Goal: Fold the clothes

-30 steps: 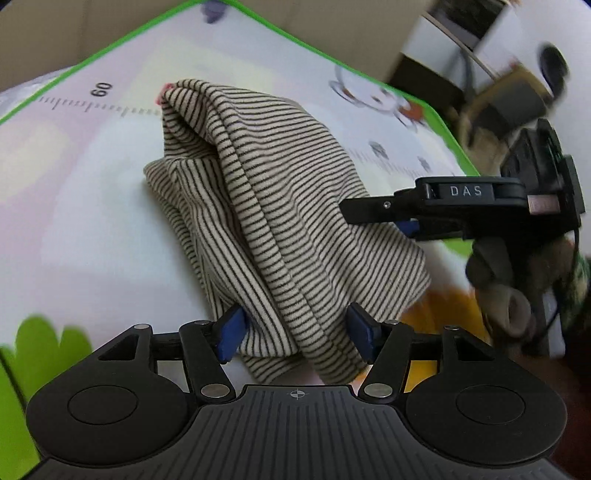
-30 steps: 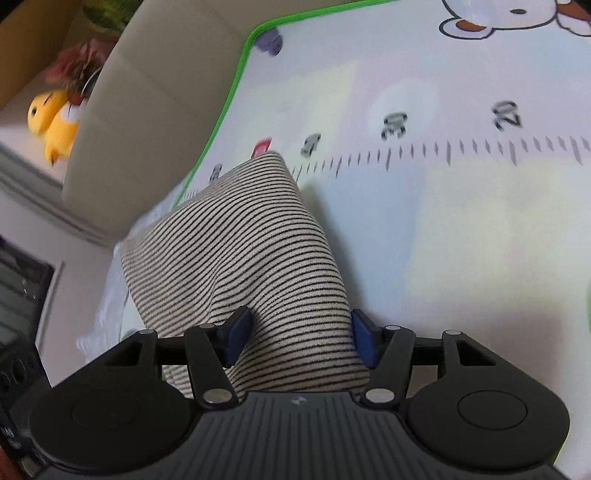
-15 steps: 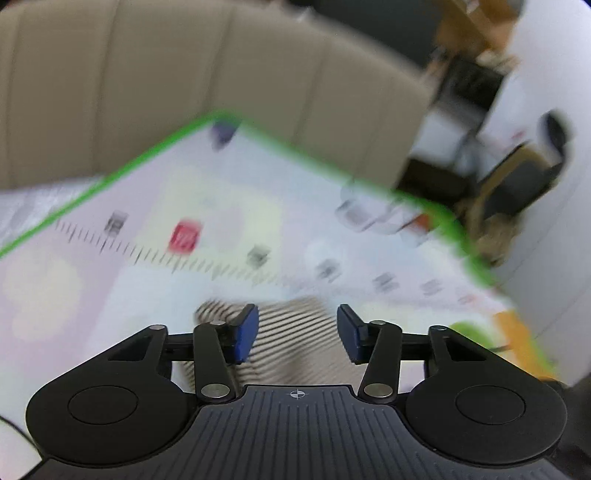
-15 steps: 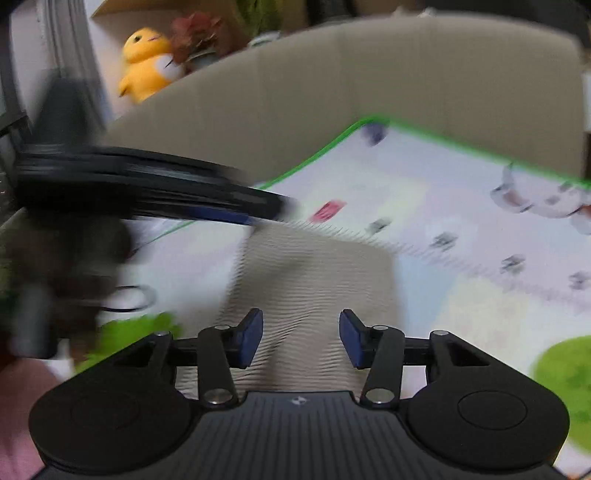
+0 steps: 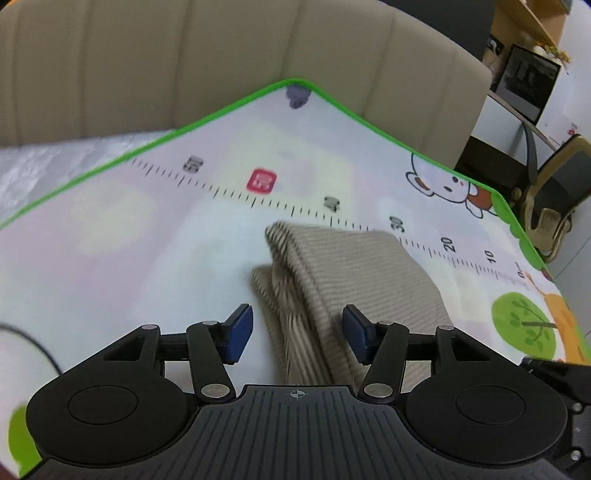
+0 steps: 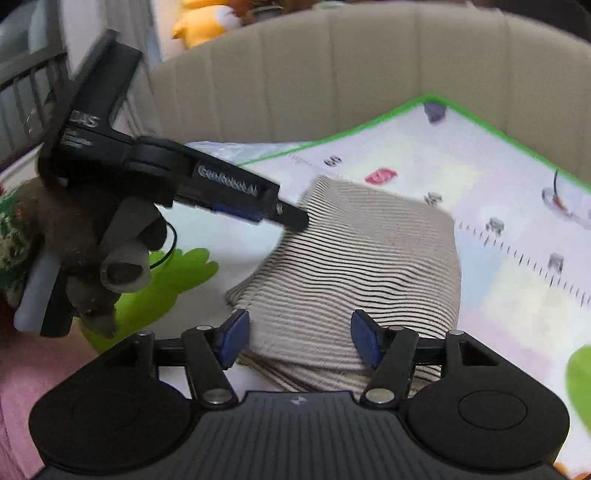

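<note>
A home: beige sofa [image 5: 229,62], children's play mat [image 5: 110,236], plush toy [image 6: 207,22].

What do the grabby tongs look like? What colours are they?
Both tongs, left and right, are black plastic with blue pads on the fingertips, silver screws at the joints and a ribbed top. From the side, the left tongs carry white lettering, too blurred to read, and a thin black cable hangs near the handle.

Both tools share a black ribbed body with two round discs, silver pivot screws on black linkage arms and blue pads; the left gripper [image 5: 297,334] and right gripper [image 6: 300,339] look alike. Seen from the right wrist, the left one carries white lettering, held by a dark-gloved hand [image 6: 107,254]
</note>
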